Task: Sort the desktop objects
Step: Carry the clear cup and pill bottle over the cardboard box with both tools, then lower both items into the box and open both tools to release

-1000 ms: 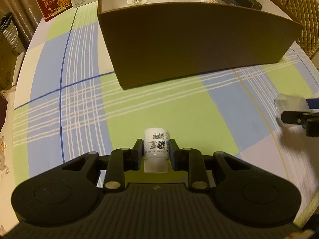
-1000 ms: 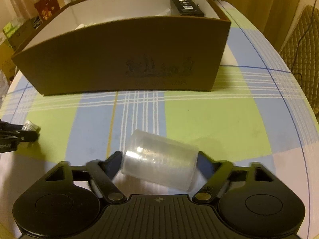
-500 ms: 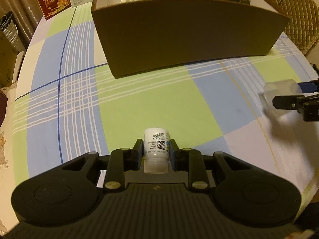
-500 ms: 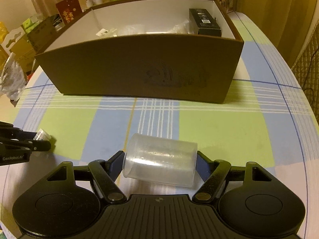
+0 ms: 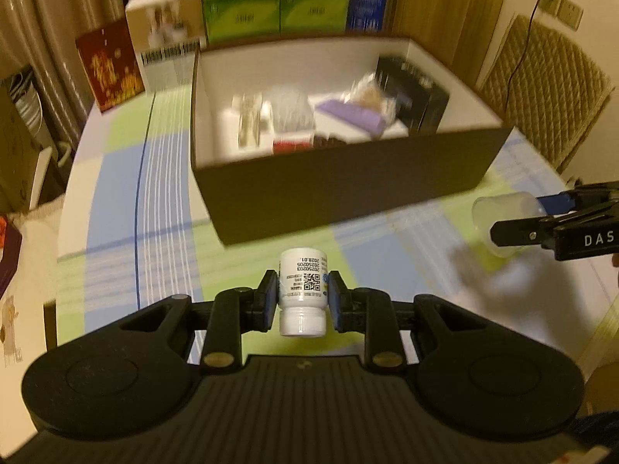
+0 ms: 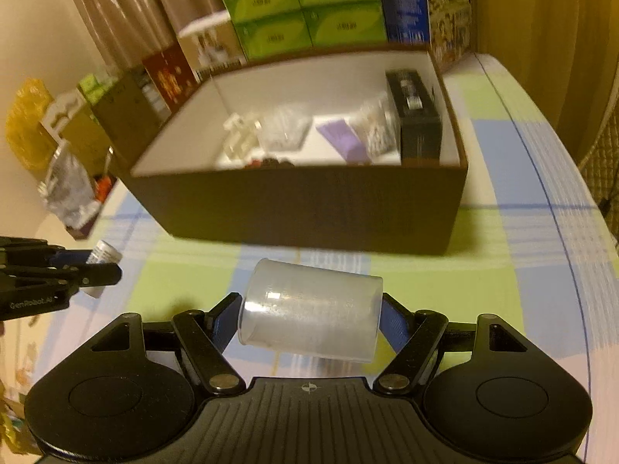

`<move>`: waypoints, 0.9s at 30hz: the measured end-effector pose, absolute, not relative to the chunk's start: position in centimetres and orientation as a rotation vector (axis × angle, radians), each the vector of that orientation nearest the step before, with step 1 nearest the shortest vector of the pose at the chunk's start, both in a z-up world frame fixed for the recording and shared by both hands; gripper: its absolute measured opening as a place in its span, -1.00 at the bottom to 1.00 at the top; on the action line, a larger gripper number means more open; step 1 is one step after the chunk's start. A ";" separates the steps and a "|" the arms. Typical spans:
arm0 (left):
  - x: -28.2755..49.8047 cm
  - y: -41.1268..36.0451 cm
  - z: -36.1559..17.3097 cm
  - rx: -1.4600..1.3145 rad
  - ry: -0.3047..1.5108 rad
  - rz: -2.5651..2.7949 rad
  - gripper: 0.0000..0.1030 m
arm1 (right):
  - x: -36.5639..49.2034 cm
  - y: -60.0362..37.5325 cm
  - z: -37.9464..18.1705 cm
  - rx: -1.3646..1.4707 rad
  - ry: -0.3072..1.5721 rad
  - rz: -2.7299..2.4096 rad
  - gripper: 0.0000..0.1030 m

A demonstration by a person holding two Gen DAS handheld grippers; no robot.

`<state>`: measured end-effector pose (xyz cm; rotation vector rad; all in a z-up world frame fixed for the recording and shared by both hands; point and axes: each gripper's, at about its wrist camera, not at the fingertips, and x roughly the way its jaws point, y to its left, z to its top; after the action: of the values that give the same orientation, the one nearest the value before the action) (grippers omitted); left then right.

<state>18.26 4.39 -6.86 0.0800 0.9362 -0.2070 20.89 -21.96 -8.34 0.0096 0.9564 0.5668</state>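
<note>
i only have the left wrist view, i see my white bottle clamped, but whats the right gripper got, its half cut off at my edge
Observer: The right gripper is shut on a clear plastic cup, held sideways across the pads.
Operator: which way is the mouth facing
Observer: In the right wrist view the open mouth points to the left, toward the left gripper.
Operator: is the cup clear of the box
Observer: Yes, it hangs on the near side of the brown box, not touching its wall.
</note>
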 end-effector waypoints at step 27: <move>33.2 2.6 -4.6 0.142 0.930 -0.198 -0.56 | 33.2 -19.0 -4.7 0.024 0.898 0.587 0.39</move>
<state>33.17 2.57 -4.63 0.1419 0.9299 -0.1981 33.25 -19.05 -4.75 0.0240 0.8984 0.5870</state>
